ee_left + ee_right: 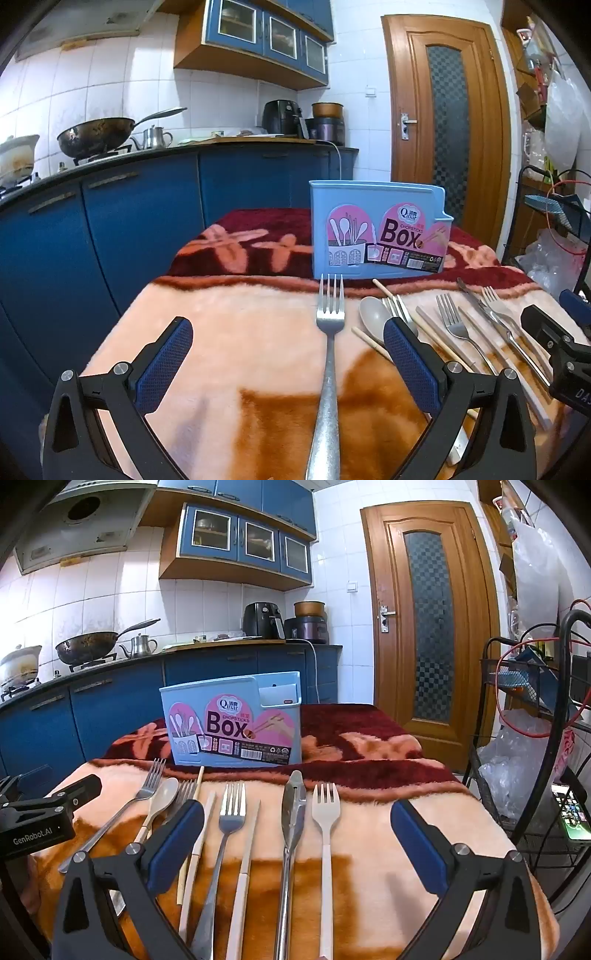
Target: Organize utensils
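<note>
A light blue chopsticks box (378, 229) stands upright on the blanket-covered table; it also shows in the right wrist view (232, 723). My left gripper (288, 362) is open, with a steel fork (330, 350) lying on the blanket between its fingers, untouched. To its right lie a grey spoon (373, 317), chopsticks, forks and a knife. My right gripper (297, 843) is open above a steel fork (229, 819), a steel knife (293, 819), a white fork (325, 812) and chopsticks (245, 853). A spoon (162, 799) lies further left.
The table carries a peach and dark red blanket (236, 332). Blue kitchen cabinets (110, 229) with a wok stand left and behind. A wooden door (424, 627) is at the back right. A black wire rack (535, 738) with bags stands close to the table's right edge.
</note>
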